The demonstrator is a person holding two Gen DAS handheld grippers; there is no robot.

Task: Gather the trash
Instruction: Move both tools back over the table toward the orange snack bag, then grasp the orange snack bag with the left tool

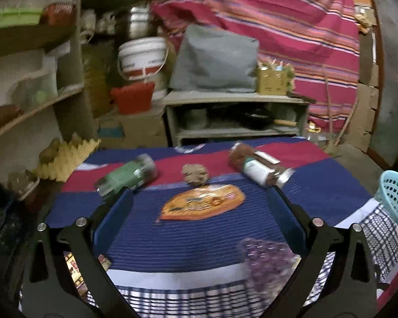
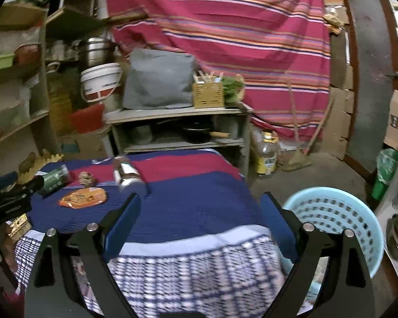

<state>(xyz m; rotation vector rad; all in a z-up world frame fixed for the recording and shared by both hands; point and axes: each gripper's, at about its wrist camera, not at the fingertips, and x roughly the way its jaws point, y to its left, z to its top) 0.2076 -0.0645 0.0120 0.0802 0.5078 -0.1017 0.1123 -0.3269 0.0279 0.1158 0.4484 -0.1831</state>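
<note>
Both blue pads of my left tongs (image 1: 199, 201) stand wide, nothing between them, over the striped tabletop (image 1: 318, 193). Ahead lie the orange wrapper (image 1: 203, 204), a crumpled paper ball (image 1: 195, 174), a green bottle (image 1: 127, 176) on its side and a brown bottle (image 1: 260, 165) on its side; all still on the cloth, apart from each other. Purple blur near the bottom, can't tell what.

Right view: my right tongs (image 2: 201, 198) wide too, empty, just beside the light blue basket (image 2: 345, 217) off the tabletop edge. Basket's inside is hidden.

Step, I'd say: between pickups. Next: left tongs down on the wrapper, close, carry to basket.
</note>
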